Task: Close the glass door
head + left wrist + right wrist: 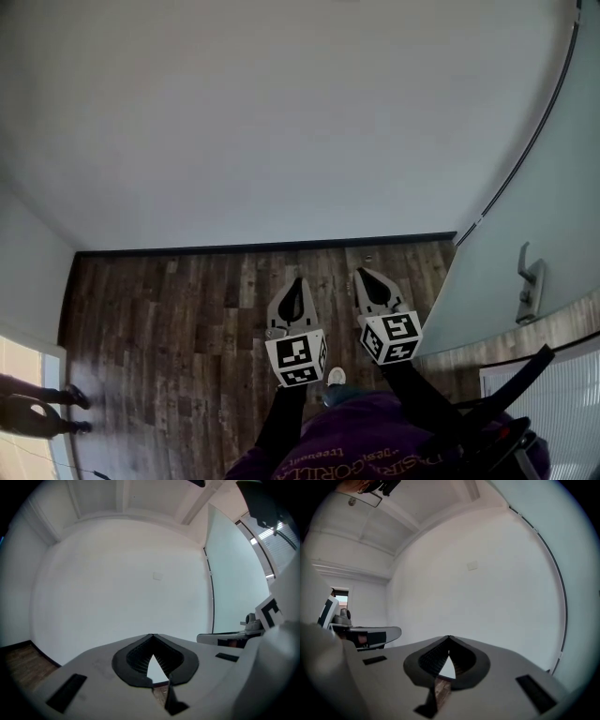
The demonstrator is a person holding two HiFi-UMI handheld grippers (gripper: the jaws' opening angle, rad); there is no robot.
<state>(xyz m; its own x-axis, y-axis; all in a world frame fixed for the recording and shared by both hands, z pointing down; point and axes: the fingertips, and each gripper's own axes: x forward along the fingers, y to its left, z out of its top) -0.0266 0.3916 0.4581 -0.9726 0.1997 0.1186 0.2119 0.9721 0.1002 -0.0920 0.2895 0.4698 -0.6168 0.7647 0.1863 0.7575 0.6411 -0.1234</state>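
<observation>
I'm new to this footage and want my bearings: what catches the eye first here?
Low in the middle of the head view, the left gripper and right gripper point ahead side by side, both shut and empty, over the dark wood floor. At the right stands the pale glass door with its metal handle, beside a bare white wall.

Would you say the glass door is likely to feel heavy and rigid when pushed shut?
Probably rigid: the door looks like one flat, tall pane. Likely heavy for its thickness, so it should move slowly. Its surface looks smooth, so a push may slip; the handle seems the surer contact.
</observation>
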